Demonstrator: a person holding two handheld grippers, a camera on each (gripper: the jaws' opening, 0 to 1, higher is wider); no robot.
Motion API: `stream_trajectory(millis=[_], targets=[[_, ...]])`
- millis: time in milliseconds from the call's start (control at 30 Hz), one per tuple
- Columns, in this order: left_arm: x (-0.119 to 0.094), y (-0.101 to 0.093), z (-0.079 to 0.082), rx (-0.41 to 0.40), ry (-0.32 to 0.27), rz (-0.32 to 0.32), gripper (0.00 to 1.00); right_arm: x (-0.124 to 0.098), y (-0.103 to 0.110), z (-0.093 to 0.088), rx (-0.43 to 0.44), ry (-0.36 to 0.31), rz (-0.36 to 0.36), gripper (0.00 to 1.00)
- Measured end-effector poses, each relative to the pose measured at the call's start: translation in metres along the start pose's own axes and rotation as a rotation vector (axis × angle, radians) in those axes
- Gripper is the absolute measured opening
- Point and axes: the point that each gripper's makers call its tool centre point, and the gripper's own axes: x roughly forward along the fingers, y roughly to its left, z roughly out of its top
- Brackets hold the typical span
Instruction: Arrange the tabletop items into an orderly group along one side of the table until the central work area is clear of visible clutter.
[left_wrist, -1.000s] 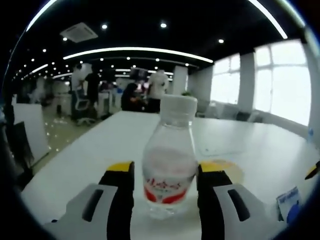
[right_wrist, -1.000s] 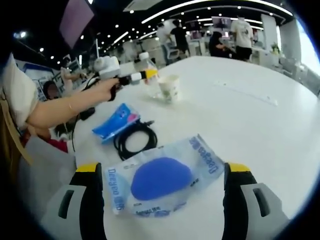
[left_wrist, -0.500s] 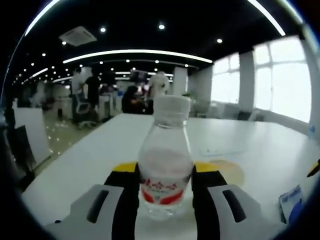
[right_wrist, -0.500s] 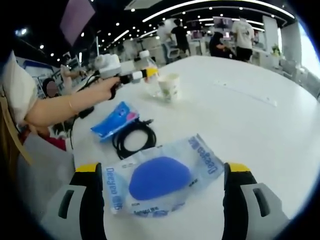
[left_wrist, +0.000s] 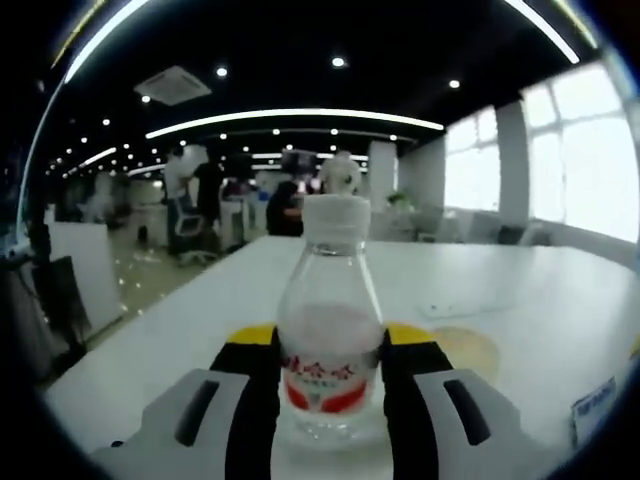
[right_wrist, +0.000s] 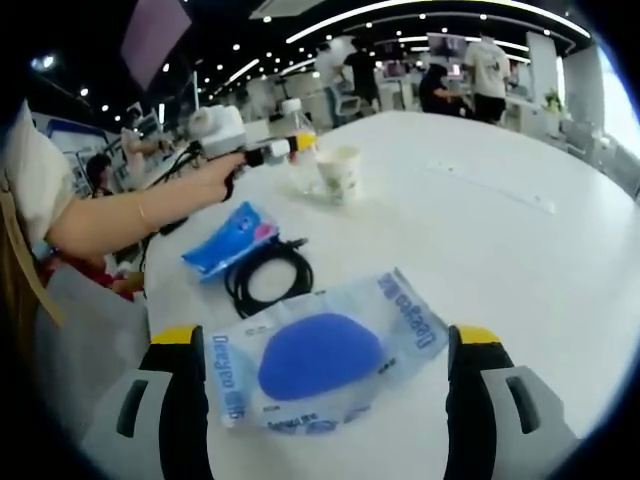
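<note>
Now left gripper fingers tight on upright water bottle, right gripper fingers wide astride blue packet.

Both the left gripper and the right gripper have black jaws with yellow tips on pale grey slotted bodies, and the person's bare forearm wears a thin bracelet.

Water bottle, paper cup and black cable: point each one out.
water bottle (left_wrist: 331, 350), left gripper view, on its red label.
paper cup (right_wrist: 338, 175), right gripper view, on its side wall.
black cable (right_wrist: 268, 279), right gripper view, on the coil.
</note>
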Motion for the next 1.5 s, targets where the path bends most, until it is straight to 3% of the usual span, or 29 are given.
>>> stream_trajectory(millis=[367, 733, 933, 1000, 1500], targets=[[-0.005, 0.001, -0.002, -0.008, -0.007, 0.034, 0.37, 0.001, 0.002, 0.000, -0.004, 0.006, 0.003, 0.99], [-0.005, -0.003, -0.001, -0.035, 0.009, 0.006, 0.41, 0.001, 0.002, -0.001, -0.002, 0.009, 0.006, 0.99], [-0.008, -0.002, -0.002, -0.046, 0.020, 0.014, 0.59, 0.001, 0.002, 0.002, 0.005, -0.005, 0.007, 0.99], [-0.009, -0.002, -0.004, -0.052, 0.034, 0.011, 0.59, 0.000, 0.001, 0.003, 0.007, -0.012, 0.006, 0.99], [-0.025, 0.001, -0.005, -0.030, 0.074, -0.045, 0.97, -0.002, 0.002, 0.010, 0.019, -0.045, 0.015, 0.99]])
